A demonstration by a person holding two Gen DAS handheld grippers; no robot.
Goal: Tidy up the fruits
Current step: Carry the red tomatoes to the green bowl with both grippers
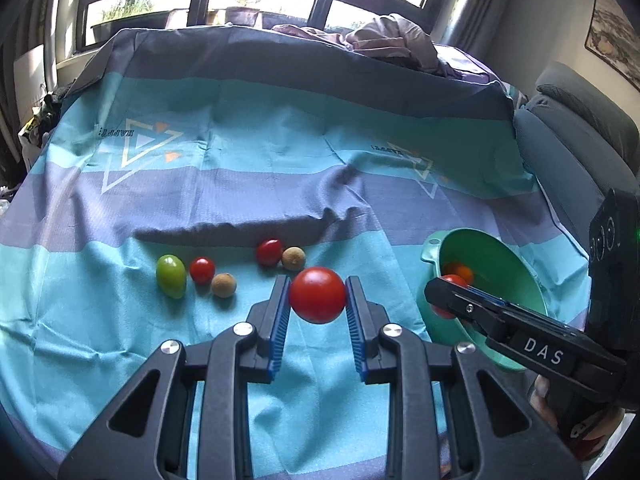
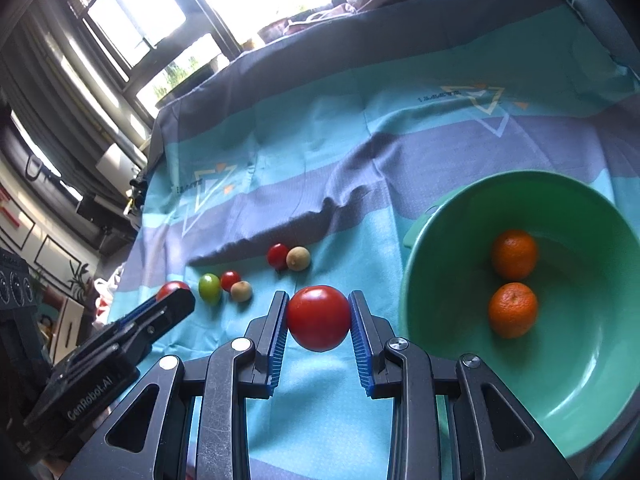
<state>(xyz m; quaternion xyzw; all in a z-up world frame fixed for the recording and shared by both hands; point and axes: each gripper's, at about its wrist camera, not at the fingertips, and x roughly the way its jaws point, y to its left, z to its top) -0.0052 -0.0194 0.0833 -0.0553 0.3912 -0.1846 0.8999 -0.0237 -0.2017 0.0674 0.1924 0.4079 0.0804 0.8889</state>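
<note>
Two grippers, each clamped on a red tomato, above a striped cloth.

In the left wrist view, our left gripper (image 1: pixel 317 295) squeezes a red tomato (image 1: pixel 317 295) between its blue pads, off the cloth (image 1: pixel 280 152); beyond lie a green tomato (image 1: pixel 171 276), small red ones and two brown fruits, with the green bowl (image 1: pixel 508 264) at the right. In the right wrist view, our right gripper (image 2: pixel 319 318) pinches a second tomato (image 2: pixel 319 318) just left of the bowl (image 2: pixel 580 380), where two oranges (image 2: pixel 514 259) sit side by side.
</note>
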